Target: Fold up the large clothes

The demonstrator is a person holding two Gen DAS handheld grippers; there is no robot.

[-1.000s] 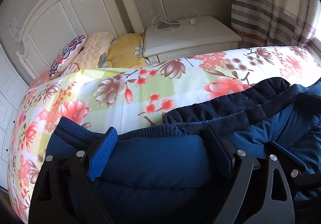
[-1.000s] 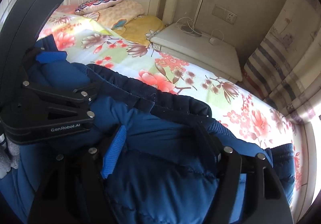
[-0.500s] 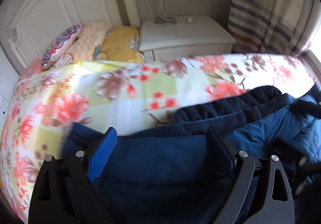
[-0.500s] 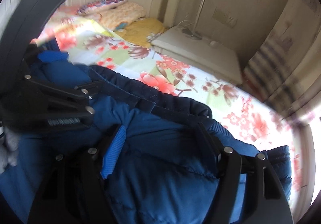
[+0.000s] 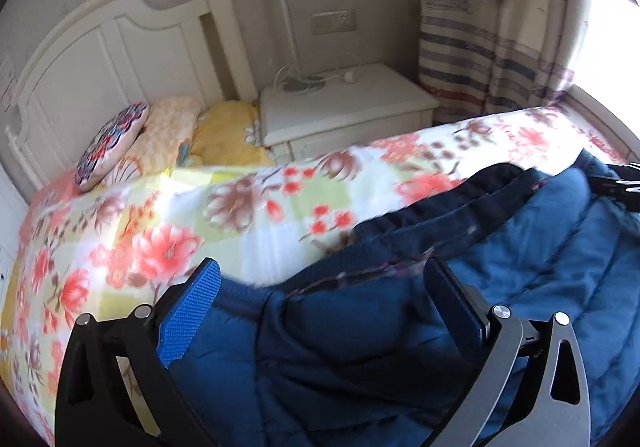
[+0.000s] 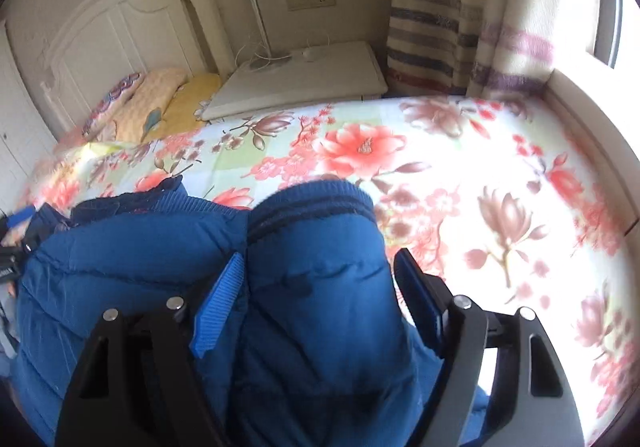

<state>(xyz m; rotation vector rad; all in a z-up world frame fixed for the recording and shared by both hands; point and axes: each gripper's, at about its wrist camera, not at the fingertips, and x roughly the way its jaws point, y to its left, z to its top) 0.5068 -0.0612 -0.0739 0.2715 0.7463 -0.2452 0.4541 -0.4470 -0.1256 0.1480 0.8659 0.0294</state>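
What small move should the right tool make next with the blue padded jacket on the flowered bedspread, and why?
Probably lower the right tool a little and shut it on the ribbed-cuff sleeve of the blue padded jacket. Its fingers stand wide on either side of that sleeve, which lies loose over the flowered bedspread, so the sleeve is not yet held for folding inward.

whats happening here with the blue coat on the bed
A person with a gripper in each hand is folding a blue padded jacket on a floral bedspread. The left gripper and the right gripper each have jaws spread wide, with jacket fabric bunched between the fingers. A ribbed cuff shows ahead of the right gripper. Whether either pinches the fabric is unclear.
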